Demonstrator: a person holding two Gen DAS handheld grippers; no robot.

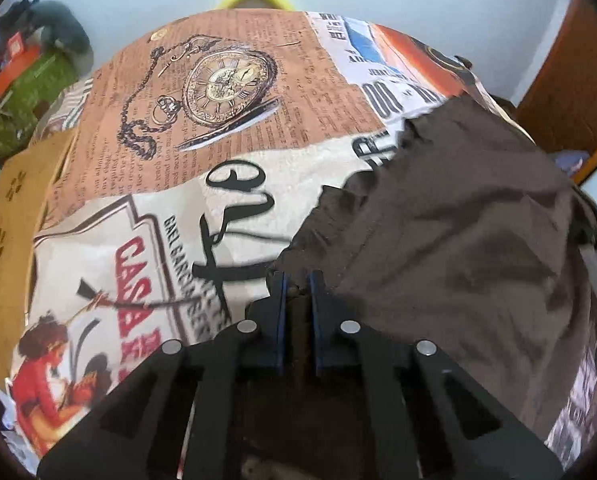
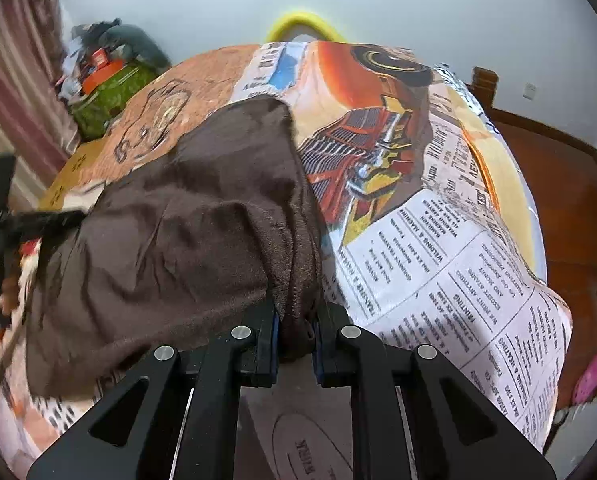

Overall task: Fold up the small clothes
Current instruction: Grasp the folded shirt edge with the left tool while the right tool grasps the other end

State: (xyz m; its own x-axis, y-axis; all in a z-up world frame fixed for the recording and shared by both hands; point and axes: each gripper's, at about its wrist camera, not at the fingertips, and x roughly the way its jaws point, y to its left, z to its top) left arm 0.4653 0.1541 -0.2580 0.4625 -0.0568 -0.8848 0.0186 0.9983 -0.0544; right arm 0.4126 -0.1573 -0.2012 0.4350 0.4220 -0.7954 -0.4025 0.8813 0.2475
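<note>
A brown garment (image 1: pixel 458 232) with a gathered waistband lies on a bed with a printed newspaper-style cover (image 1: pixel 226 128). My left gripper (image 1: pixel 297 284) is shut on the garment's near left edge. In the right wrist view the same brown garment (image 2: pixel 186 232) spreads to the left, and my right gripper (image 2: pixel 296 320) is shut on a bunched fold at its near right edge. The left gripper (image 2: pixel 2 224) shows blurred at the far left of the right wrist view.
A cardboard box (image 1: pixel 14 232) stands left of the bed. A green bag with clutter (image 2: pixel 106 92) sits at the back left. A yellow ring (image 2: pixel 302 24) is behind the bed. Wooden floor (image 2: pixel 570 200) lies to the right.
</note>
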